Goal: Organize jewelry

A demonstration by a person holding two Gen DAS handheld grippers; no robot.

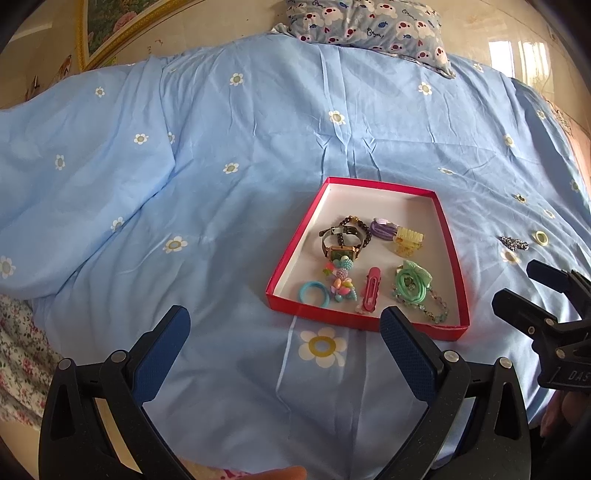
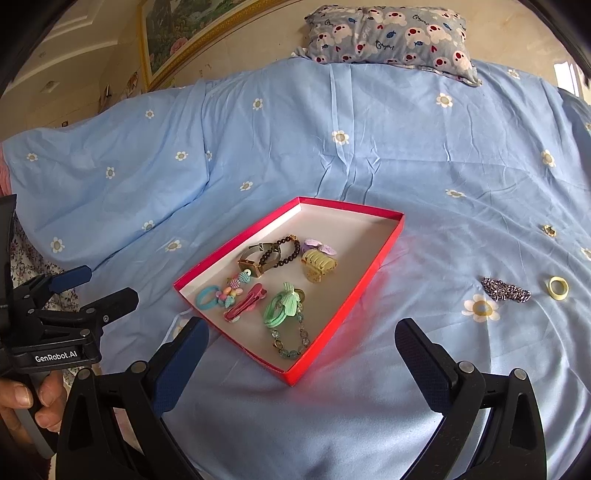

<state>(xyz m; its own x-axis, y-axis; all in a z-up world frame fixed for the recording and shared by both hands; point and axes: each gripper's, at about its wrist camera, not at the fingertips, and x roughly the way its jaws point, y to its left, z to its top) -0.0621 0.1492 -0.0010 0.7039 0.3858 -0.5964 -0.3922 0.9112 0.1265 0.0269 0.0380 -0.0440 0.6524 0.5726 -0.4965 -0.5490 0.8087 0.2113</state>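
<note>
A red tray (image 1: 291,240) (image 2: 354,291) with a white floor lies on the blue bedspread. It holds a watch (image 1: 341,249) (image 2: 255,264), a dark bead bracelet, a yellow claw clip (image 2: 318,266), a pink hair clip (image 1: 370,290), hair ties and a green bead bracelet. To its right on the bedspread lie a silver chain piece (image 2: 506,290) (image 1: 514,243), a pale yellow ring (image 2: 557,287) (image 1: 540,237) and a small gold piece (image 2: 549,230). My left gripper (image 1: 284,325) (image 2: 107,286) is open and empty, near the tray's front edge. My right gripper (image 2: 301,338) (image 1: 517,280) is open and empty, near the tray's front right corner.
The blue flowered bedspread (image 1: 221,147) covers the whole bed. A patterned pillow (image 2: 391,33) lies at the head by the wall. A floral sheet (image 1: 18,350) shows at the left edge. A framed picture (image 2: 177,40) hangs on the wall at the left.
</note>
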